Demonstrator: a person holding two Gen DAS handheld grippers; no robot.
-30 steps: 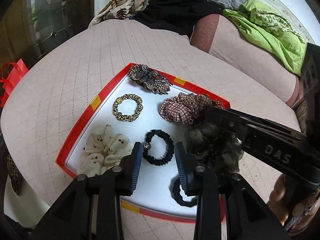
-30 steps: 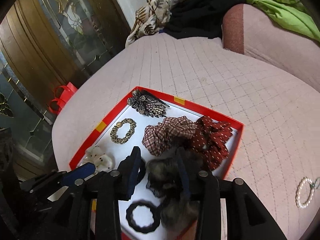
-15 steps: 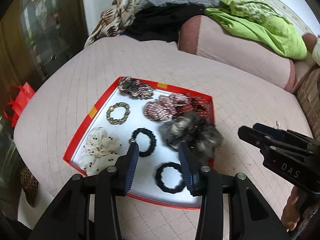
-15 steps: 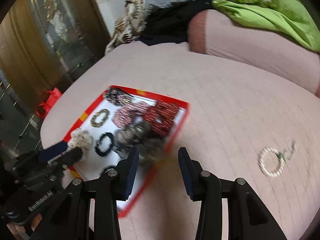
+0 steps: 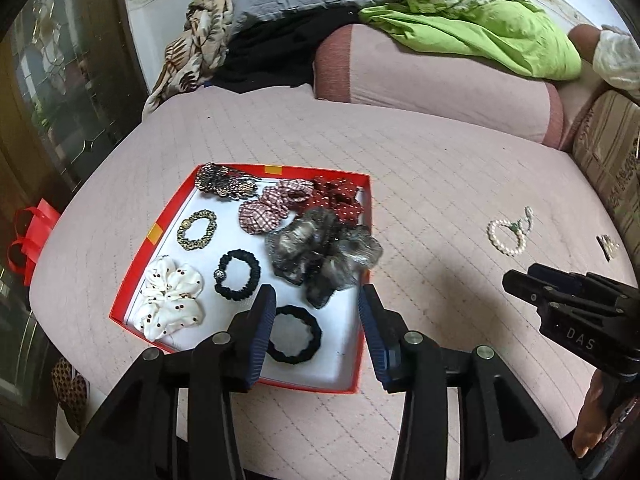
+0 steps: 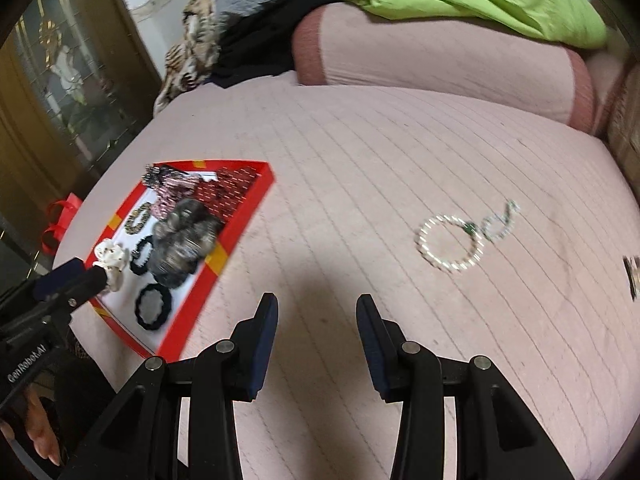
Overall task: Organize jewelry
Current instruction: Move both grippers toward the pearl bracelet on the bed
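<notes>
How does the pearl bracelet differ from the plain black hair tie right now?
The pearl bracelet is white and beaded; the plain black hair tie is dark, soft fabric. The bracelet lies on the pink quilt, outside the red tray; the hair tie lies inside it. Both lie flat, ungripped rings.

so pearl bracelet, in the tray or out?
Out. The pearl bracelet lies on the pink cushion, well right of the red tray.

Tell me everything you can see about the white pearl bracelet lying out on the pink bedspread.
The white pearl bracelet is a closed ring of small, glossy round beads lying flat on the quilted pink bedspread, well to the right of the red tray and outside it. A small green piece sits on its far right side, where a thinner pale beaded loop meets it. Nothing grips it; the right tongs hang open, short of it.
</notes>
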